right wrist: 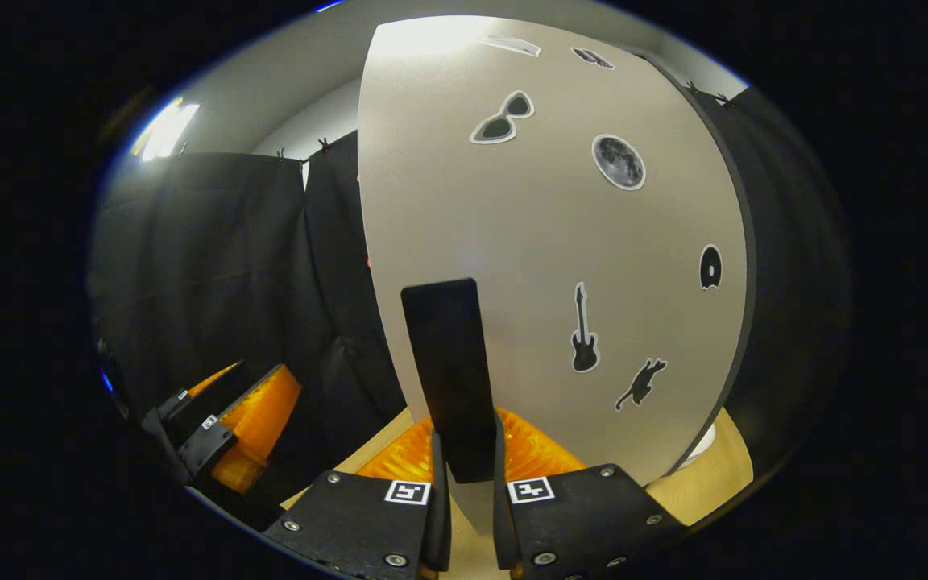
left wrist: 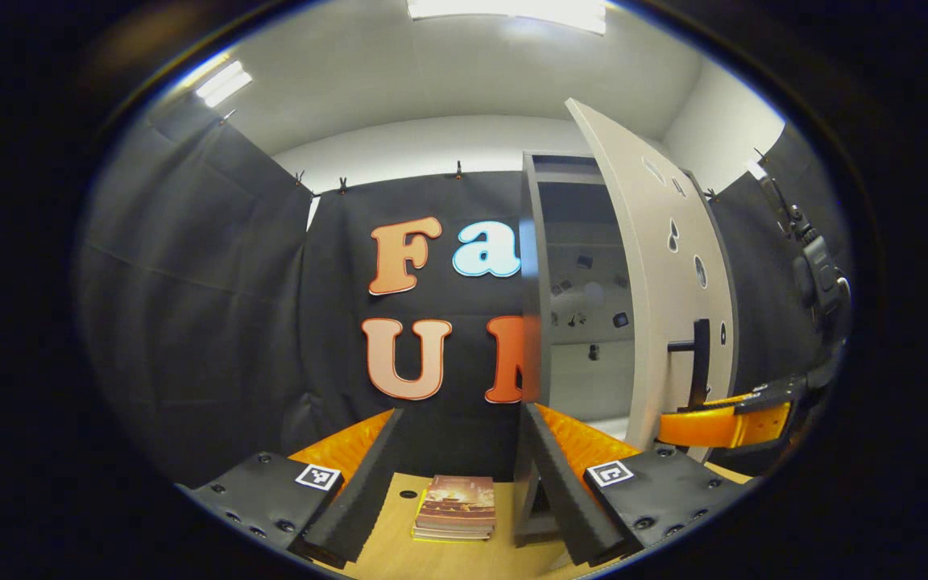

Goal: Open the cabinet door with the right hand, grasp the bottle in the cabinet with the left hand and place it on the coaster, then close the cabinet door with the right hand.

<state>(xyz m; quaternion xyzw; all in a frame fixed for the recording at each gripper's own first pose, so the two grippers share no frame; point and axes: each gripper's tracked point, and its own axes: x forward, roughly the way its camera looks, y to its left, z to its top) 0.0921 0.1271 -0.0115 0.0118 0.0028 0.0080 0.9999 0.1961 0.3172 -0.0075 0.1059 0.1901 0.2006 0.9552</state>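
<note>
Two fingers of the right gripper (right wrist: 470,515) stand at 6 o'clock in the right gripper view, pinched together on the black bar handle (right wrist: 452,374) of the cabinet door (right wrist: 544,242), which rises upright between them. That pale grey door carries small stickers: sunglasses (right wrist: 503,119) at 12 o'clock, a moon (right wrist: 619,161) toward 1, a guitar (right wrist: 584,330) and a cat (right wrist: 641,383) toward 4. No writing on them can be read. Off at 8 o'clock the left gripper (right wrist: 222,431) hangs before the dark cloth.

In the left gripper view, the left gripper (left wrist: 464,491) has its fingers spread wide apart with nothing between them. Just beyond, on the wooden table (left wrist: 399,548), lies a small stack of books (left wrist: 456,507); its cover print is too small to read. Farther off toward 3 o'clock stands the cabinet (left wrist: 535,282) with its door swung open, and the right gripper at the handle. Inside, the pale shelves hold small dark shapes I cannot identify; whether the bottle is among them I cannot tell.
</note>
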